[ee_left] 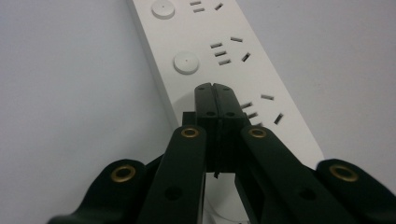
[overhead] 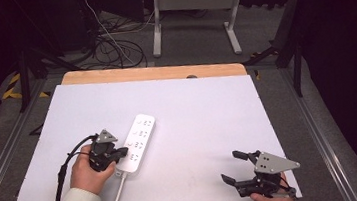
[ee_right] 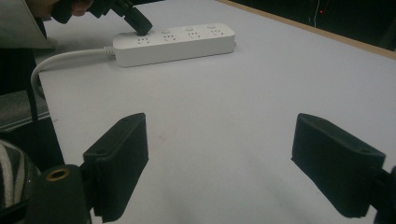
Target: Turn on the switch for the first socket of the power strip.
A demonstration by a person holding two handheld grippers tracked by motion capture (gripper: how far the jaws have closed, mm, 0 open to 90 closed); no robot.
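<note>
Pressing down near the cable end of the white power strip [overhead: 139,142], the left gripper [overhead: 119,152] is seen with its jaws closed flat together, nothing between them, tips touching the strip's top face beside a round button [ee_left: 186,62]. The strip is laid at a slant on the white table [overhead: 208,117], left of centre, its cord [overhead: 117,197] trailing toward the near edge. Well apart, at the near right corner, the right gripper [overhead: 234,167] is held wide open over bare surface.
</note>
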